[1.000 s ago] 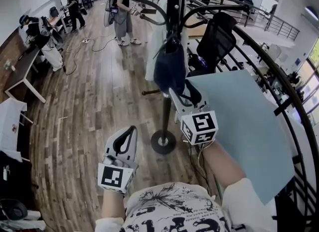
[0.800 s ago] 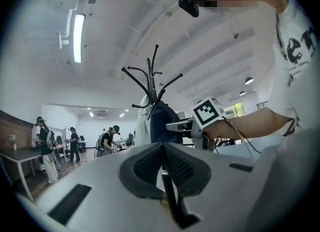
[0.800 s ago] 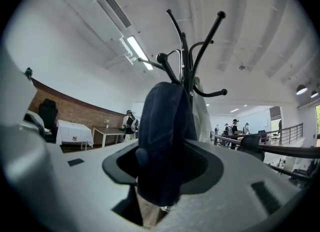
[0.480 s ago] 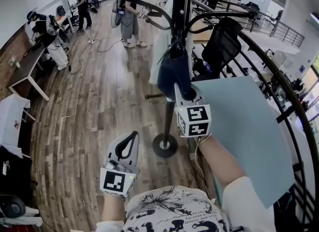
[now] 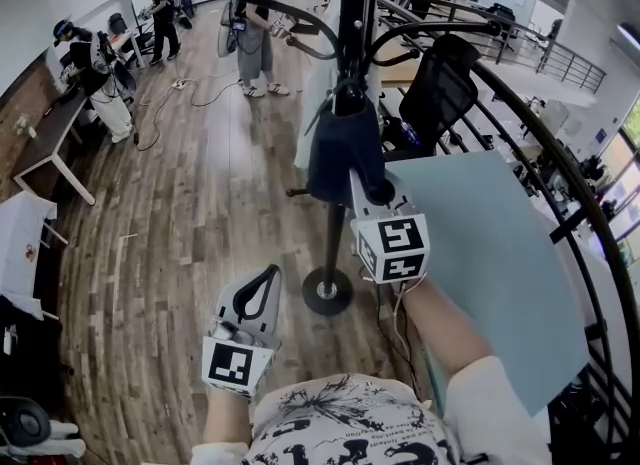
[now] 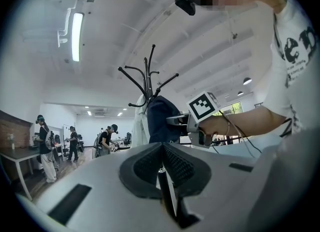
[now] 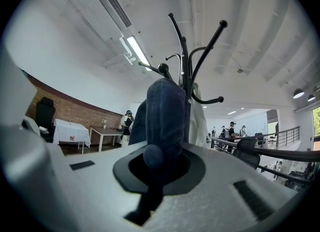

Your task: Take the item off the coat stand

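The right gripper (image 5: 375, 191) is raised at the coat stand (image 5: 352, 23), and its jaws are closing down tight on the dark blue garment (image 5: 340, 153), pinching a fold of cloth at its lower edge. In the right gripper view the blue fabric (image 7: 165, 111) fills the gap between the jaws (image 7: 155, 161) and rises straight up from them to the stand's curved black hooks (image 7: 186, 61), where the garment hangs. Its bulk lies just ahead of and above the jaws, draped against the pole.

A white garment (image 5: 318, 73) hangs on the far side of the stand, beyond the blue one as seen from the right gripper. To that gripper's right are a pale blue panel (image 5: 490, 263) and, further off, a black office chair (image 5: 440, 83) by a curved dark railing (image 5: 560, 173).

The left gripper (image 5: 268, 273) is held low, well below and to the left of the right one, near the person's body. Its jaws are pressed together with nothing between them (image 6: 161, 151). From its view the blue garment (image 6: 160, 118) and the stand (image 6: 149, 76) are ahead and higher up, well apart from it, with the right gripper (image 6: 172, 120) at the cloth.

The stand's round base (image 5: 327, 290) sits on the wood floor (image 5: 200, 213) ahead of the left gripper. Several people (image 5: 255, 28) stand at the far end of the room.
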